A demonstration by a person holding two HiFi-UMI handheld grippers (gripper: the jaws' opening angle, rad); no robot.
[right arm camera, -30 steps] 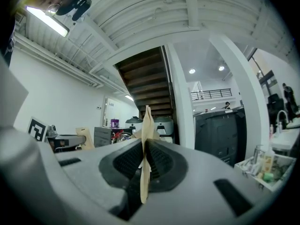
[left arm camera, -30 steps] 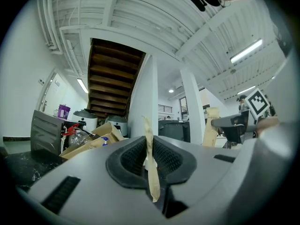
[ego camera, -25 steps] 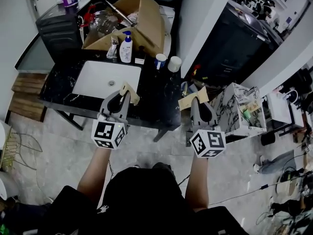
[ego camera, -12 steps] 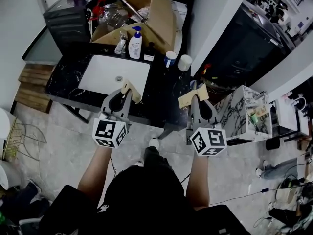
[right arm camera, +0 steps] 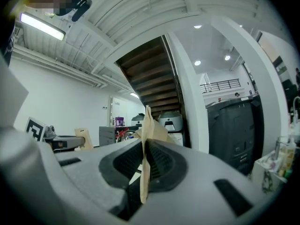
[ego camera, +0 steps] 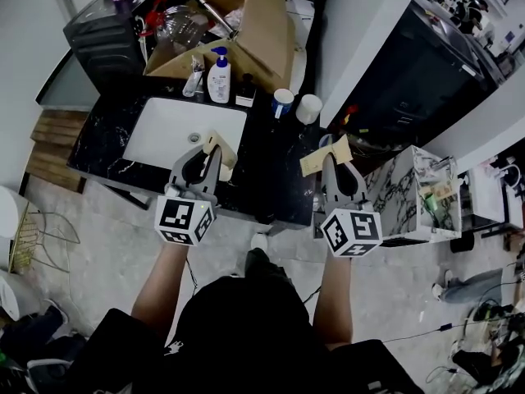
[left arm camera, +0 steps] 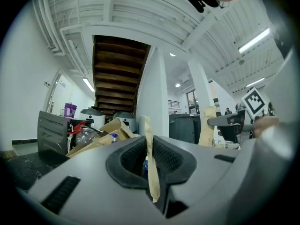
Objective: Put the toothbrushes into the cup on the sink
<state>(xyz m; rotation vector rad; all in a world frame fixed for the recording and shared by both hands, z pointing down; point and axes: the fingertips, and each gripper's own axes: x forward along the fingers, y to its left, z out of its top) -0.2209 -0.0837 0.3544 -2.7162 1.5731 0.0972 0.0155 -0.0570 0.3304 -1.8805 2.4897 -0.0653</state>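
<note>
Basin (ego camera: 164, 134) shows only overhead; up close, left tongs (left arm camera: 149, 146) pinch paper wrapper (left arm camera: 152, 184).

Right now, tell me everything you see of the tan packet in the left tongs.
The tan packet looks like thin kraft paper, slightly creased. It stands upright and edge-on, pinched between the left tongs, its top poking past their tips. From the head view it shows near the white basin's front right corner. Its contents are hidden.
</note>
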